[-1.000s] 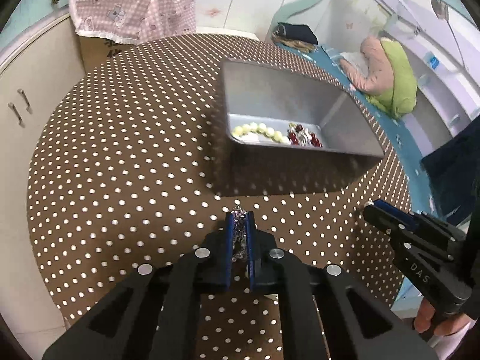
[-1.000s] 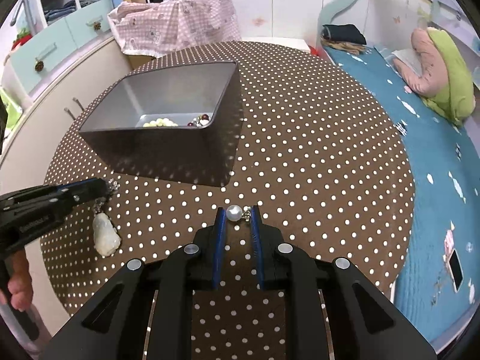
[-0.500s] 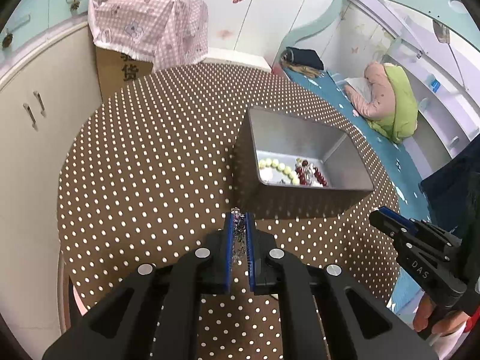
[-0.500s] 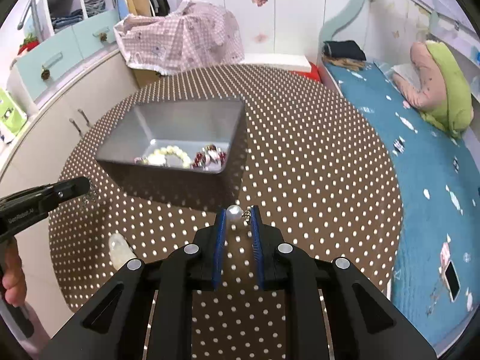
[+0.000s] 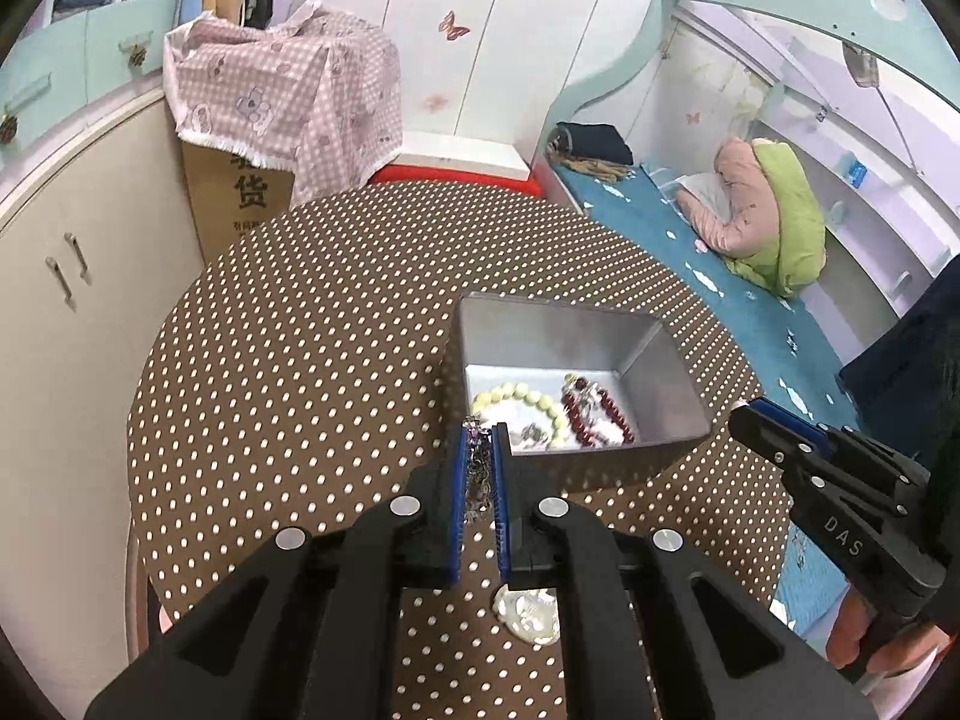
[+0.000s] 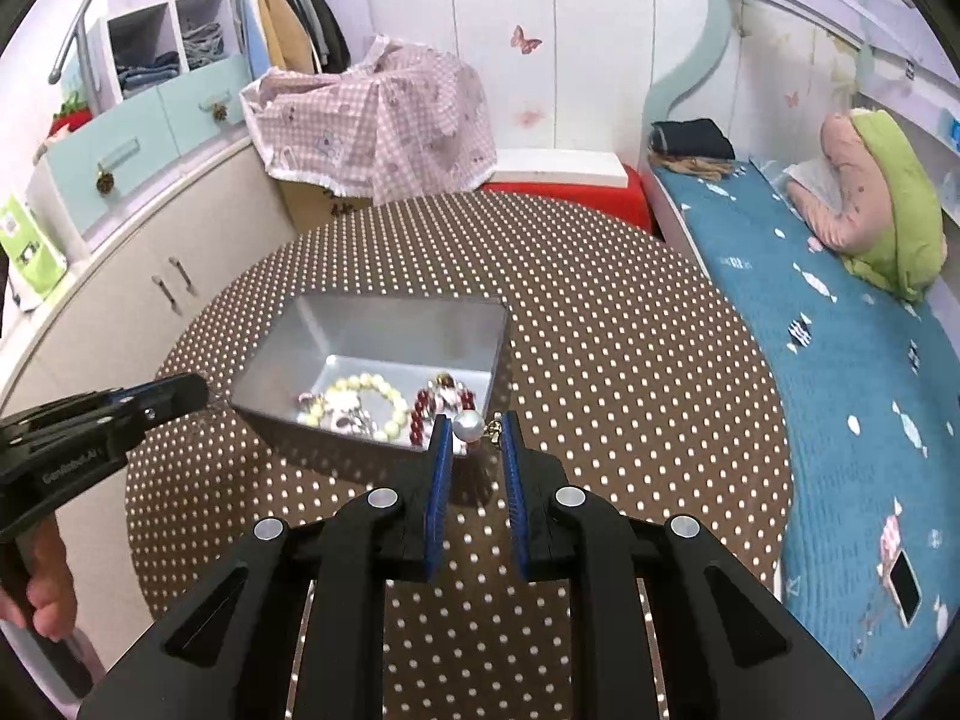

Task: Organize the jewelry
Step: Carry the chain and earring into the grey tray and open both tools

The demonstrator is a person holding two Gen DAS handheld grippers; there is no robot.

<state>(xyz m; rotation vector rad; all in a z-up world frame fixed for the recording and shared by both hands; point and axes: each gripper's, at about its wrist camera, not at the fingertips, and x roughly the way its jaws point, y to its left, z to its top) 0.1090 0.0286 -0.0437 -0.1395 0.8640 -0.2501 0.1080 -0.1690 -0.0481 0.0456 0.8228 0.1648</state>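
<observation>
1. Jewelry is partly sorted: inside the metal tin [image 5: 654, 384], which sits toward the right edge of the polka-dot table [image 5: 312, 324], I see a pale bead bracelet [image 5: 522, 399] and a dark red bead bracelet [image 5: 600, 414].
2. My left gripper [image 5: 478, 468] has its jaws clamped on a thin chain [image 5: 477, 474]; a white pendant [image 5: 531, 615] hangs below, above the table's near edge.
3. My right gripper [image 6: 473, 438] holds a pearl earring [image 6: 469, 425] between jaws that stand slightly apart, just at the tin's near rim.
4. Left to do, I judge: drop both pieces into the tin.
5. Readable writing: "DAS" on the right gripper's body, and "货" on a cardboard box [image 5: 240, 204] beyond the far-left edge.
</observation>
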